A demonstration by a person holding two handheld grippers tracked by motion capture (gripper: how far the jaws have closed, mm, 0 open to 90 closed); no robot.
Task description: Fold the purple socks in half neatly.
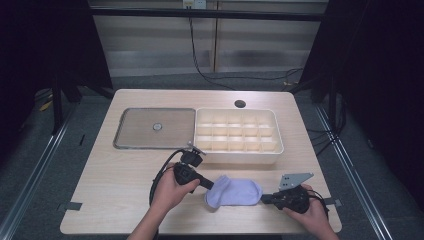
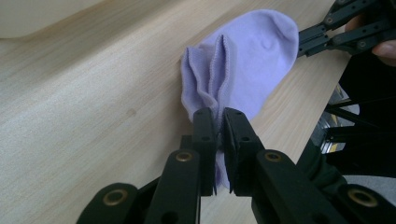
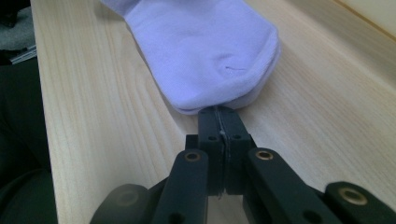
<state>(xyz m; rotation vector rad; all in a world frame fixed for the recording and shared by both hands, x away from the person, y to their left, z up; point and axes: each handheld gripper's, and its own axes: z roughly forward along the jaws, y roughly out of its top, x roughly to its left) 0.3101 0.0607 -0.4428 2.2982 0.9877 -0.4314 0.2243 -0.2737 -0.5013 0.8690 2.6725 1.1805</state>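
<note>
Right now lilac sock lies on bench near front edge. Left gripper jaws pinch its cuff end, right gripper jaws pinch its toe end. Farther back, white divided organizer box sits just beside metal tray.

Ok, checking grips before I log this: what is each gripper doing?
Left gripper: shut on the lilac sock, at its cuff.
Right gripper: shut on the sock's toe edge.
</note>
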